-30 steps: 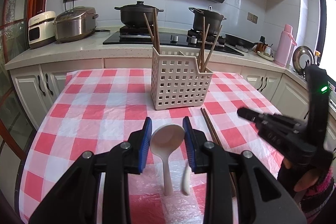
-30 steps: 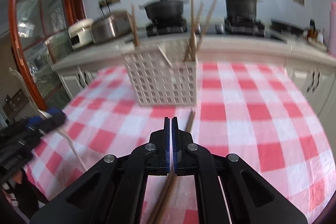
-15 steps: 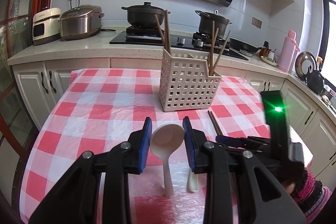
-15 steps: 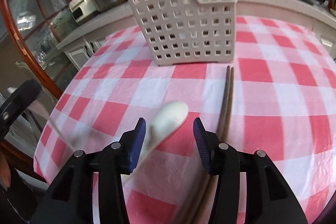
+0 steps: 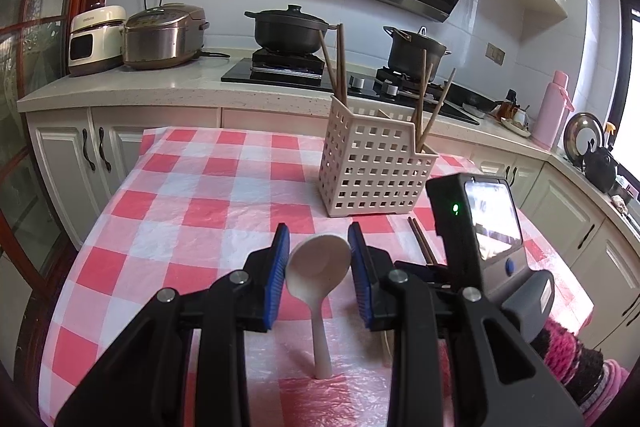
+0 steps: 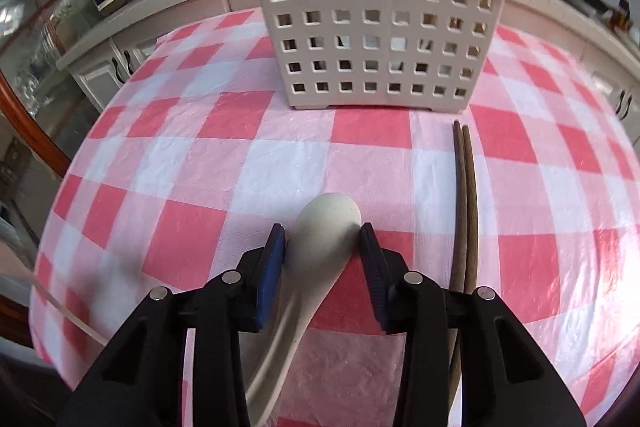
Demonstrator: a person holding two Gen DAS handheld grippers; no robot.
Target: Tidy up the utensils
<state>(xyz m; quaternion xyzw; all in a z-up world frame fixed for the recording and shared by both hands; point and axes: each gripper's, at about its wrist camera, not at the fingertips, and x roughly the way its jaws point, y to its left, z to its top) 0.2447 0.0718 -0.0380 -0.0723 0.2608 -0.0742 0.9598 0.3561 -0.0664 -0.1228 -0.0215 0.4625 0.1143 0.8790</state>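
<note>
A white perforated utensil basket (image 5: 374,163) stands on the checked tablecloth with several wooden chopsticks upright in it; it also shows in the right wrist view (image 6: 372,23). My left gripper (image 5: 318,259) is open around the bowl of a cream spoon (image 5: 318,267) whose handle slopes down to the cloth. My right gripper (image 6: 324,239) is open around the bowl of a second cream spoon (image 6: 326,223) lying on the cloth. A pair of brown chopsticks (image 6: 464,195) lies to the right of it.
The red and white tablecloth (image 5: 192,211) covers the table. Behind it runs a counter with a rice cooker (image 5: 162,35), two black pots (image 5: 290,29) on the stove and a pink flask (image 5: 554,107). The right gripper's body (image 5: 480,227) stands close beside my left gripper.
My right gripper has opened and dropped low over the cloth, coming around the second spoon's bowl. My left gripper has stayed open around its spoon while its view shifted slightly.
</note>
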